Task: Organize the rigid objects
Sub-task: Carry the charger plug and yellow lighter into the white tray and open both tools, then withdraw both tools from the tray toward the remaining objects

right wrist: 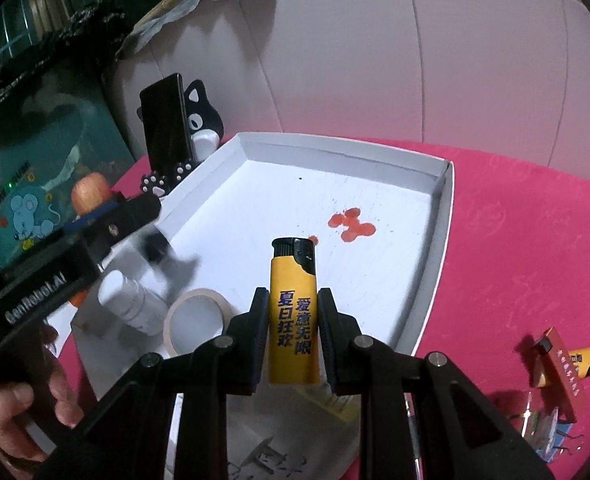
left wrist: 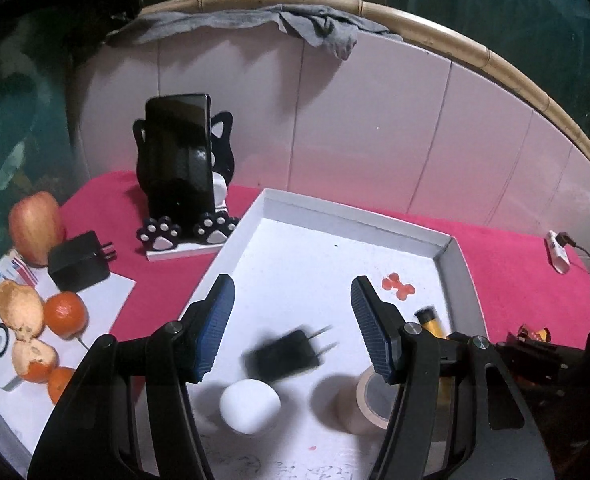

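Note:
My left gripper hovers open over the white tray, its blue pads wide apart. A black plug charger shows blurred below and between the pads, touching neither. My right gripper is shut on a yellow lighter, held upright over the tray's near part. The lighter's top also shows in the left wrist view. A white bottle and a roll of tape lie in the tray near its front.
A second black charger, an apple and oranges sit left of the tray on the red cloth. A phone on a cat stand stands behind. Another yellow lighter and a red box lie right. A red stain marks the tray.

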Motion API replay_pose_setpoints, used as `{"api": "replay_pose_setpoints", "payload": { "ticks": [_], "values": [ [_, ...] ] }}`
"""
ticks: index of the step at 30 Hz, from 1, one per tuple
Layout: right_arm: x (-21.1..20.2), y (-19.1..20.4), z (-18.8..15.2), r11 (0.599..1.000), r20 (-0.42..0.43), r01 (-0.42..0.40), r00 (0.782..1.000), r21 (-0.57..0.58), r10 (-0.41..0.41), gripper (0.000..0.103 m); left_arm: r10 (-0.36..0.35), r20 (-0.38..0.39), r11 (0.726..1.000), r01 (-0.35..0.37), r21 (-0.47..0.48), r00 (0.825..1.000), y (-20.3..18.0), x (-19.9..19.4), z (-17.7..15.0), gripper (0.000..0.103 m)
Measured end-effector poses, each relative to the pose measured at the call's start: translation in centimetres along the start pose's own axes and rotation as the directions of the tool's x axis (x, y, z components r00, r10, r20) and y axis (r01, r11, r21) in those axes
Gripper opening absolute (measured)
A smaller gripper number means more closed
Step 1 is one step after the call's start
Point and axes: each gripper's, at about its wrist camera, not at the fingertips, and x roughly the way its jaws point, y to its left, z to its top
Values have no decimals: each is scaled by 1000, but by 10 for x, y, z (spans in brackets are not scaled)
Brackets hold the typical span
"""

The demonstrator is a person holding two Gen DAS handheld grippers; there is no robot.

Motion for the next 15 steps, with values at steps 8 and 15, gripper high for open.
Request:
{"api": "replay_pose_setpoints", "payload": {
  "ticks": [8, 15],
  "values": [
    [-20, 12, -9, 996, 75, 45, 996, -71, -40, 78, 32, 62, 999, -31, -28, 998, 3, -18, -1, 95],
    [-47, 15, -20, 988, 165, 109, 982, -110, -90, 103, 47, 56, 998, -44, -49, 997, 0, -32, -10, 103]
  ]
}}
